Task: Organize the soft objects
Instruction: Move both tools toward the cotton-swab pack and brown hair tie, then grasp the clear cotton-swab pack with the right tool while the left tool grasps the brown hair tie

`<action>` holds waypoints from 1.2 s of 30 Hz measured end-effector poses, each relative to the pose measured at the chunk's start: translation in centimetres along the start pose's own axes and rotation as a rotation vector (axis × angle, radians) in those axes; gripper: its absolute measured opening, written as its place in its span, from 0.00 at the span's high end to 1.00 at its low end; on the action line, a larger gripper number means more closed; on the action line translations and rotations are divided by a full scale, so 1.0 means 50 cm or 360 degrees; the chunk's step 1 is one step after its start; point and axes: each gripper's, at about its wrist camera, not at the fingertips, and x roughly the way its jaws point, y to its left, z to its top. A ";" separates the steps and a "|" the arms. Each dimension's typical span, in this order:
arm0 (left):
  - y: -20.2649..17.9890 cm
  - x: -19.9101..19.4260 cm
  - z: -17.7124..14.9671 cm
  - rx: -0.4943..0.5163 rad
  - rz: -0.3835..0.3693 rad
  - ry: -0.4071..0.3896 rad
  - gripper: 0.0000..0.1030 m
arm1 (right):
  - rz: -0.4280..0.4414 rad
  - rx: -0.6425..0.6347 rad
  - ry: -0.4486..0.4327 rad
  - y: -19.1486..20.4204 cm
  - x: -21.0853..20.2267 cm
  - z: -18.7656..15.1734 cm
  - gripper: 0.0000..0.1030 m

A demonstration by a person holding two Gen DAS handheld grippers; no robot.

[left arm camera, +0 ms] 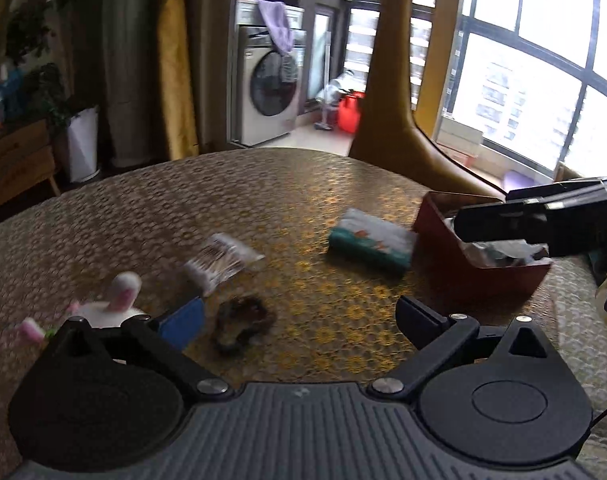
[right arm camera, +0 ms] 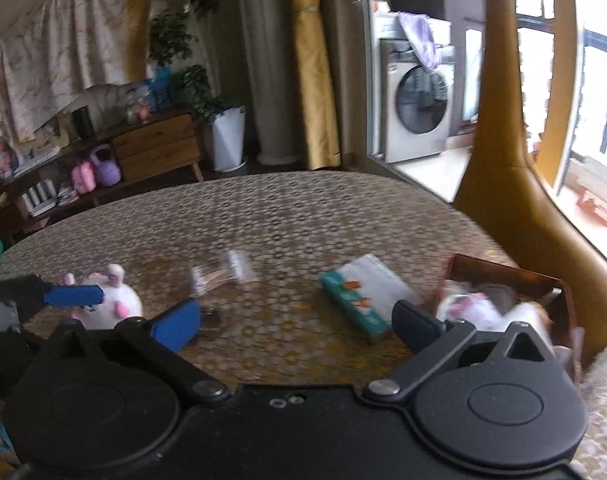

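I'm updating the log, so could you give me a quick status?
Left gripper open, empty. Right gripper open near red box. White plush, tissue pack, scrunchie on table.
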 end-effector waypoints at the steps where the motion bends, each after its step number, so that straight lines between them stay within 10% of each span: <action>1: 0.005 0.002 -0.006 -0.0009 0.0010 0.0000 0.00 | 0.0017 -0.0007 0.0019 0.008 0.011 0.005 0.01; 36: 0.058 0.231 -0.089 -0.0098 0.0224 0.0115 0.00 | 0.0318 -0.0282 0.0624 0.164 0.455 0.133 0.01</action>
